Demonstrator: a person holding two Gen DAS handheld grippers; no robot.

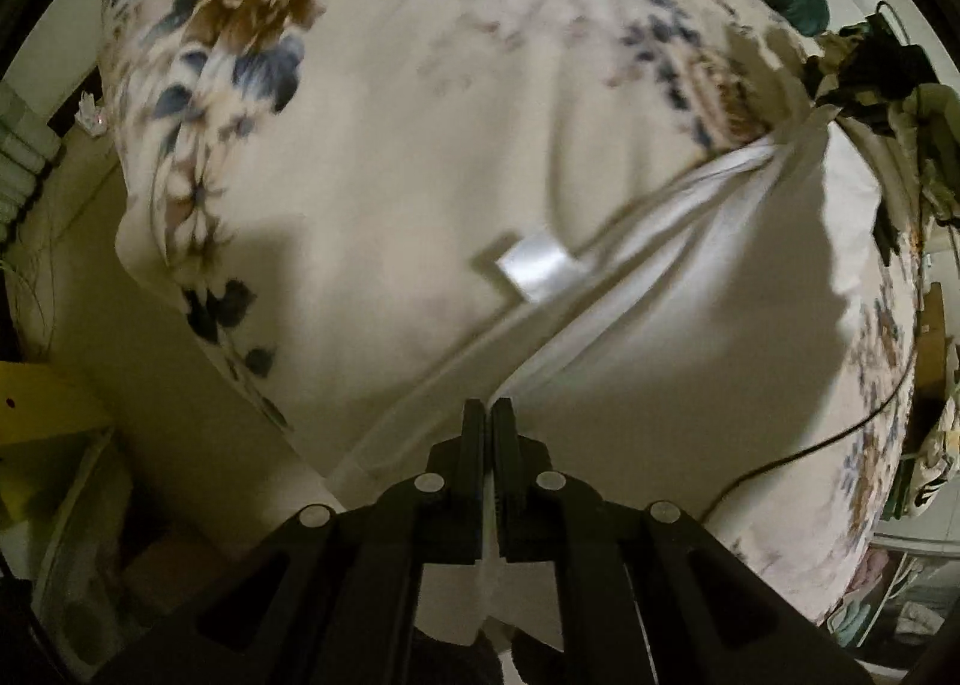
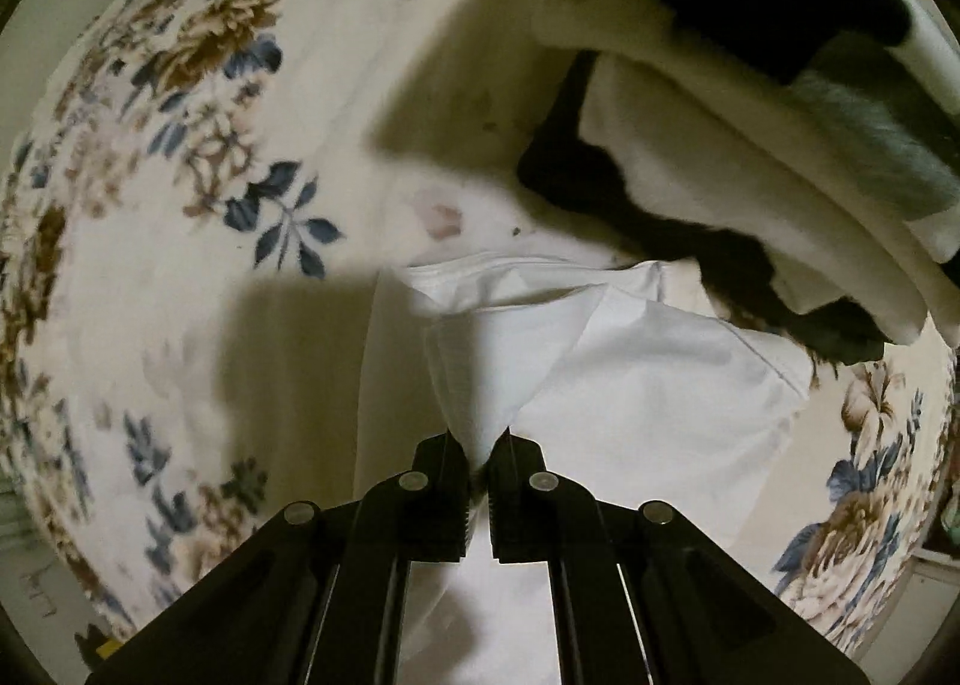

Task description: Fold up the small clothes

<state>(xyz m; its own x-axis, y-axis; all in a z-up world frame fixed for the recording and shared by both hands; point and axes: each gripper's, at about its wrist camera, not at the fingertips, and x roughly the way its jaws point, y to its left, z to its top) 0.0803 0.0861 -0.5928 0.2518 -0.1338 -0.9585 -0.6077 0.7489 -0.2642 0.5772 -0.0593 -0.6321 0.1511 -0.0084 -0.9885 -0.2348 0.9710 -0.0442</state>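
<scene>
Left gripper [image 1: 487, 406] and right gripper [image 2: 478, 436] both pinched tight on thin white cotton garment [image 2: 630, 373], lifted over floral cream bedspread [image 2: 180, 265]. Keep the edge taut and level while laying it over.

bed [image 2: 180, 325], floral cover | on it: white garment [image 2: 630, 373], clothes pile [image 2: 690, 145]

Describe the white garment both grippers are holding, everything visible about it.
The white garment is thin, plain woven-looking cloth, creased and partly folded over itself. It lies on the floral bedspread, with one edge pinched in the right hand-held gripper and another in the left hand-held gripper, which pulls it into a taut ridge. A shiny silvery tag sits on it. Dark clothing borders its far side.
</scene>
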